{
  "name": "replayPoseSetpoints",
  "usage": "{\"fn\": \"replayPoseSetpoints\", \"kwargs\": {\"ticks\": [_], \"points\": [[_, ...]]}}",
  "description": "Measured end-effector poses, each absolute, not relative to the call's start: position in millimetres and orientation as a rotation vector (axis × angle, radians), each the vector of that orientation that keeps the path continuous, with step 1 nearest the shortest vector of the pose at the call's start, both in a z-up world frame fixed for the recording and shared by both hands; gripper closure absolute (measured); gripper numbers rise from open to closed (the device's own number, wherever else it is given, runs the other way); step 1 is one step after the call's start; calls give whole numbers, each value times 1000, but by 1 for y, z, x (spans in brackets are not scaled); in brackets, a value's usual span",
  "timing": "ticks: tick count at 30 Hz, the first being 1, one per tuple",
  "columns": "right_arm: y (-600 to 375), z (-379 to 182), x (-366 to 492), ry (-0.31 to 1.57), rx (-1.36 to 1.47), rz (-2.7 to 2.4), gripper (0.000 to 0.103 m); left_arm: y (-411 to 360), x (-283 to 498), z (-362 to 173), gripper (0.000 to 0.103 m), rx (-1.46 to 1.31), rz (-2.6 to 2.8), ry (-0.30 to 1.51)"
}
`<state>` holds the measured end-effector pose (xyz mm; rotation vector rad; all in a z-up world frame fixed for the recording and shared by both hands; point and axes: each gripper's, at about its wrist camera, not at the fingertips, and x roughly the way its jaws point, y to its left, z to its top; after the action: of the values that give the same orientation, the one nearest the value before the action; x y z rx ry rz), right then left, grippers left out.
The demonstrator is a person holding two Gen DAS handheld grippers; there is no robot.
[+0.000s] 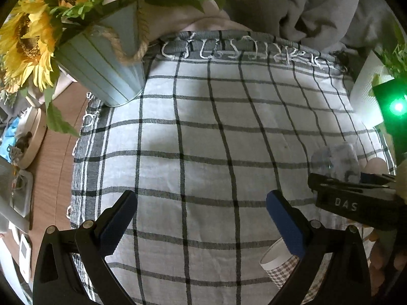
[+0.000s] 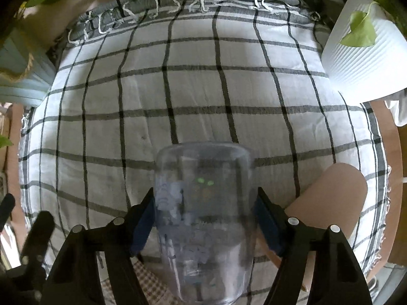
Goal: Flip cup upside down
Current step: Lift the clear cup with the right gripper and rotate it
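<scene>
A clear plastic cup with pale blue print (image 2: 203,203) sits between the fingers of my right gripper (image 2: 204,218), which is shut on its sides. Its closed base points away from the camera, over the checked cloth (image 2: 178,89). In the left wrist view the same cup (image 1: 335,160) shows at the right, held by the right gripper (image 1: 356,198). My left gripper (image 1: 201,218) is open and empty above the cloth. A paper cup with a houndstooth pattern (image 1: 279,264) lies near its right finger.
A pale blue bucket of sunflowers (image 1: 101,63) stands at the back left. A white ribbed pot (image 2: 363,58) stands at the back right. A tan cup (image 2: 335,198) lies right of the right gripper. Wooden table edge and clutter (image 1: 28,147) are at the left.
</scene>
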<state>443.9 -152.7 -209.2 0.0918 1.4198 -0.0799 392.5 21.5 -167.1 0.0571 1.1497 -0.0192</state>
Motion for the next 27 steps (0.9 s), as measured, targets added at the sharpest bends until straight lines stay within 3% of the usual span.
{"fn": "replayPoseSetpoints", "kwargs": {"ticks": [19, 27], "points": [[-160, -133, 363, 1270, 110, -70, 31, 7, 337, -116, 0, 46, -106, 1048], [-176, -141, 309, 1294, 162, -66, 31, -5, 298, -119, 0, 13, -95, 1075]]}}
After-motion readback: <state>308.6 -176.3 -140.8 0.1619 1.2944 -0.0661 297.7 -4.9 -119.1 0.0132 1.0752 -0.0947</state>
